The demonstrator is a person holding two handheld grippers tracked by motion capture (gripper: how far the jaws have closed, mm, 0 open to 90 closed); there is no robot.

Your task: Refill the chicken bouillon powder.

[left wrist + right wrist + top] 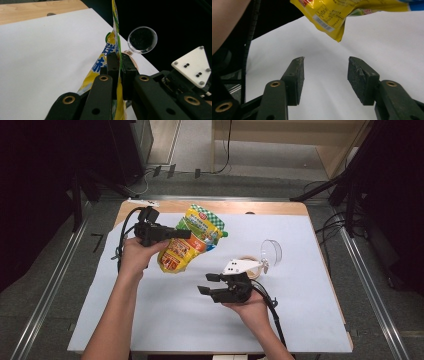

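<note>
Your left claw (119, 65) pinched the soft, crinkly pouch (189, 240) by its thin edge; your right claw (325, 75) stood open, empty.

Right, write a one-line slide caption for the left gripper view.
Left gripper shut on a yellow pouch above the white table.

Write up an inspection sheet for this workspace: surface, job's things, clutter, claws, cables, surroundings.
Surface: wooden table under a white sheet.
Job's things: yellow pouch held up off the sheet, green cap at its far side; clear cup lying on its side to the right.
Clutter: tan round thing by the cup, kind unclear.
Claws: left claw shut on the pouch's edge; right claw open, nothing between its pads, low over the sheet.
Cables: one black cable trails from the left claw, another from the right.
Surroundings: grey floor, metal rails, floor cables, pale wooden furniture behind.
</note>
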